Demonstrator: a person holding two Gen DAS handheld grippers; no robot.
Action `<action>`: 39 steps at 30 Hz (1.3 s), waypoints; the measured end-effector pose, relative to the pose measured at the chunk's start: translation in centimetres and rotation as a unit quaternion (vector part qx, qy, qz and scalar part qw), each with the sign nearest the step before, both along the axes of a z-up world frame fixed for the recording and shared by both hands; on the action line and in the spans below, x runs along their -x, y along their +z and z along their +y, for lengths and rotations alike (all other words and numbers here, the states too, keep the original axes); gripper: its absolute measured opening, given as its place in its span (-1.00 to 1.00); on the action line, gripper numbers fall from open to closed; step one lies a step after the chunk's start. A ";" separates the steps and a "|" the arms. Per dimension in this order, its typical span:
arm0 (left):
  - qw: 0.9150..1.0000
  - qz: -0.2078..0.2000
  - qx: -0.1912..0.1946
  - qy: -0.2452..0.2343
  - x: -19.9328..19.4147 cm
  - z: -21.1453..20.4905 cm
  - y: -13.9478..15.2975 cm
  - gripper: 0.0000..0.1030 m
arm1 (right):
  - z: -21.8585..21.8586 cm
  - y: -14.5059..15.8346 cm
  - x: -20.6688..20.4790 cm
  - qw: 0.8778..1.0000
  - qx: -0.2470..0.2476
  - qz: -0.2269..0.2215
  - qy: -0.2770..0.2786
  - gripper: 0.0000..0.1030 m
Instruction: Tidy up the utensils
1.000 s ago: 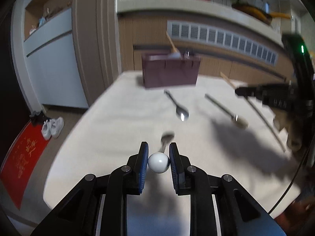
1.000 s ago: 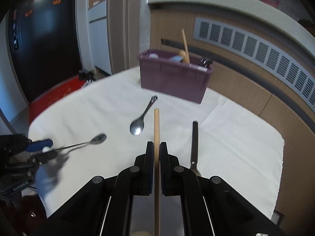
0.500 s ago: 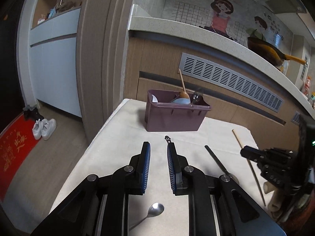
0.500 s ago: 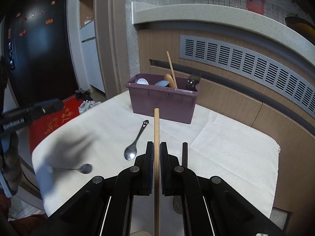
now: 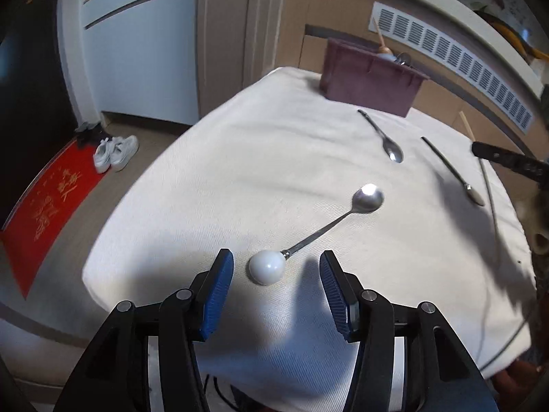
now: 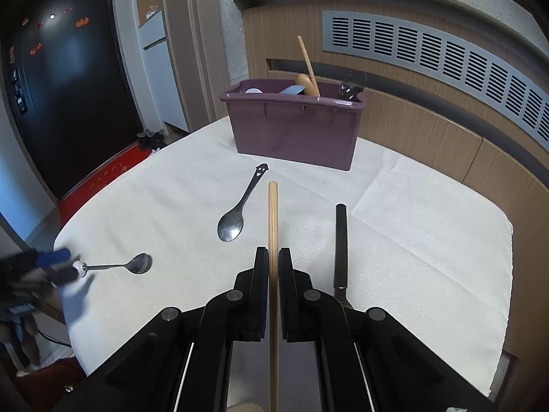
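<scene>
Two blue-padded fingers of my left hand-held gripper [image 5: 276,288] are standing wide apart in the left wrist view, gripping nothing, as I am hovering over the cloth-covered surface [image 5: 212,185]. Between them the ball-handled spoon [image 5: 319,230] is lying on the cloth, its white ball nearer the left pad but touching neither. Beyond it a steel spoon [image 5: 382,137] and a dark-handled utensil [image 5: 453,171] are lying near the purple bin [image 5: 369,79].

From the right wrist view, I am clamping my right hand-held gripper [image 6: 273,261] tight on a wooden stick [image 6: 273,213] pointing toward the purple bin [image 6: 295,130], which is holding several utensils. A smiley-handled spoon [image 6: 240,211] is lying left of the stick, a black-handled utensil [image 6: 340,240] right of it.
</scene>
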State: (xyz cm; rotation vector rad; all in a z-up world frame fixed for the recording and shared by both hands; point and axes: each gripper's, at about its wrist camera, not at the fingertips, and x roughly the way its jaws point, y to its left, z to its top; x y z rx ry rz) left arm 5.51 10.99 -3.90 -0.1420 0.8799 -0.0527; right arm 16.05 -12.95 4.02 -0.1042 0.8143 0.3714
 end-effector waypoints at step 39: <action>0.970 -0.228 -0.015 -0.079 -10.9 -5.3 19.7 -0.57 | -1.2 7.7 -2.8 0.993 -0.056 -0.106 -0.019 -0.91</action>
